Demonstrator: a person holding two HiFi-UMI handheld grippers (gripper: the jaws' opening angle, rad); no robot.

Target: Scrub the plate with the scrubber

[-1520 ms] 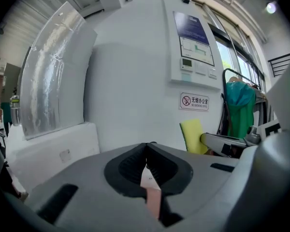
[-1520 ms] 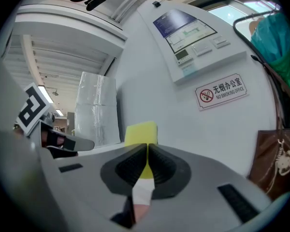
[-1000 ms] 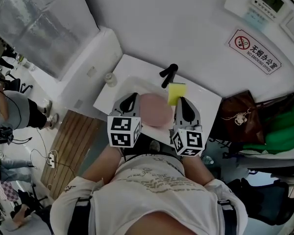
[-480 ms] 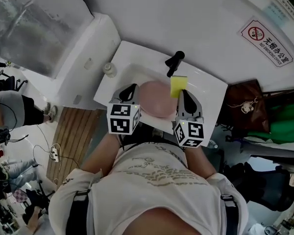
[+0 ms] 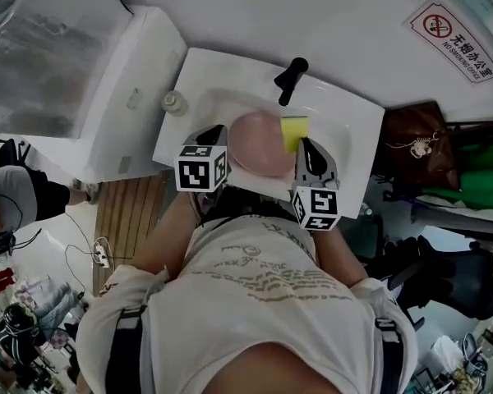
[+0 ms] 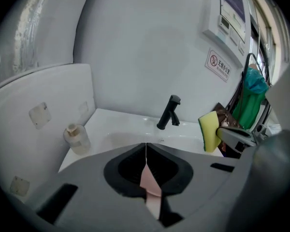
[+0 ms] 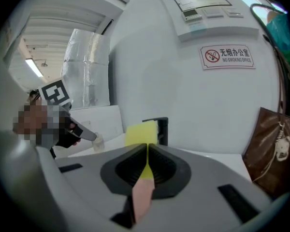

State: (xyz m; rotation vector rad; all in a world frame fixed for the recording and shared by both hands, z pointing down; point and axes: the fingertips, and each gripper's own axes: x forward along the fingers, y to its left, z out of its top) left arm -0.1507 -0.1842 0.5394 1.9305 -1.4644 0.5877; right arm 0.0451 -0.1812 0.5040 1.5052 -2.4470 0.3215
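A pink plate (image 5: 255, 142) is held over the white sink (image 5: 349, 150). My left gripper (image 5: 219, 135) is shut on its left rim, and a sliver of pink plate (image 6: 150, 186) shows between the closed jaws. My right gripper (image 5: 303, 146) is shut on a yellow scrubber (image 5: 294, 131), which lies against the plate's right edge. In the right gripper view the scrubber (image 7: 141, 132) stands up out of the closed jaws, with the plate (image 7: 140, 198) below them. From the left gripper view the scrubber (image 6: 210, 131) and the right gripper (image 6: 236, 138) appear at the right.
A black faucet (image 5: 289, 79) stands at the back of the sink. A small clear bottle (image 5: 174, 102) sits on the sink's left corner. A brown bag (image 5: 411, 150) hangs to the right, and green fabric (image 5: 476, 179) lies beyond it. A no-smoking sign (image 5: 452, 35) is on the wall.
The head view has swung, so the sink sits higher in the frame. The scrubber has slid a little toward me along the plate's right side. Both grips are the same.
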